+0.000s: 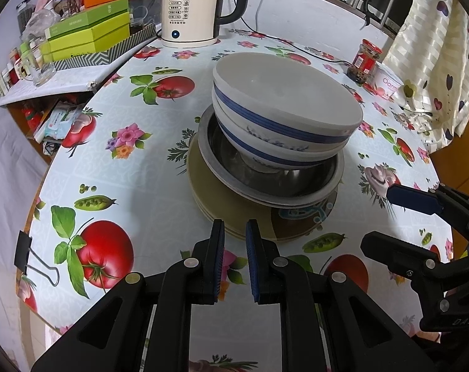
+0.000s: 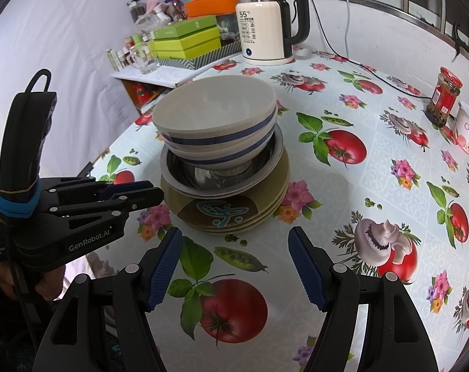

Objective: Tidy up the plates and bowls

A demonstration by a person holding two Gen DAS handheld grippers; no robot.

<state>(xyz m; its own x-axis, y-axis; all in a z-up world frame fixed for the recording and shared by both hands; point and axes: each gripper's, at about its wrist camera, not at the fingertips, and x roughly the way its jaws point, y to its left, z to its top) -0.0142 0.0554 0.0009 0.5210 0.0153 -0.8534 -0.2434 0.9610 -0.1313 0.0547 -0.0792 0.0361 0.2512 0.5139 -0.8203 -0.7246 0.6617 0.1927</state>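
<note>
On the table, covered w/ a fruit-and-flower print cloth, I see one stack near centre. Bottom: several olive plates w/ a brown-and-teal motif. Above them: a steel bowl resting inside the top plate. Above that: two white bowls w/ blue bands, nested, tilted slightly in the steel bowl; same pair seen from my left cam.

Rear of table: white kettle on its base, display reading 55°C; green boxes to its left; red-lidded jar at far right.

My right gripper: jaws wide apart, holding nothing, just short of the plates' near edge. My left gripper: jaws nearly together w/ a narrow gap, empty, tips close to the plate rim but not touching.

Binder clip on the cloth's left edge.
</note>
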